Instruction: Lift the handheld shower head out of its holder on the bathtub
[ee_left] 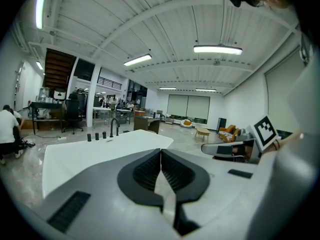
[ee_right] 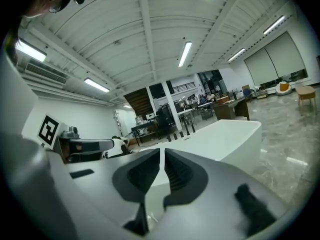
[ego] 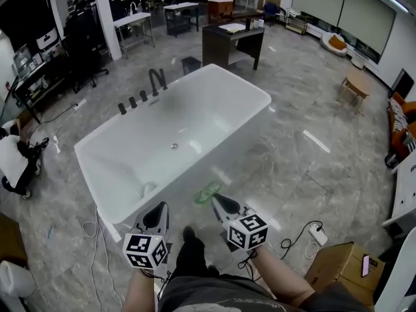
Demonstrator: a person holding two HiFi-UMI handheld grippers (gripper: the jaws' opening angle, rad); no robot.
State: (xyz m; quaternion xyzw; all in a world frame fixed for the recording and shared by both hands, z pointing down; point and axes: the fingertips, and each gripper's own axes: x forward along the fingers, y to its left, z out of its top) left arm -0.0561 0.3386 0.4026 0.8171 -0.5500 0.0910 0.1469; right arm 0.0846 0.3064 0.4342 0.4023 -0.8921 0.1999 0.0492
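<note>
Down by the person's legs, L gripper (ego: pixel 158 208) & R gripper (ego: pixel 220 201) both pressed together, empty. Beyond, white bathtub (ego: pixel 221 155); handheld shower head (ego: pixel 122 108) upright among dark fittings on far-left rim (prob. the end one), near faucet (ego: pixel 156 80).

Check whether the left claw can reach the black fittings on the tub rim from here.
Probably not yet. The left claw, shut, hangs at the bathtub's near end; the black fittings stand far along its left rim. Nothing blocks the rim between.

Far tub-rim fittings (ego: pixel 133 101) — tiny, indistinct
</note>
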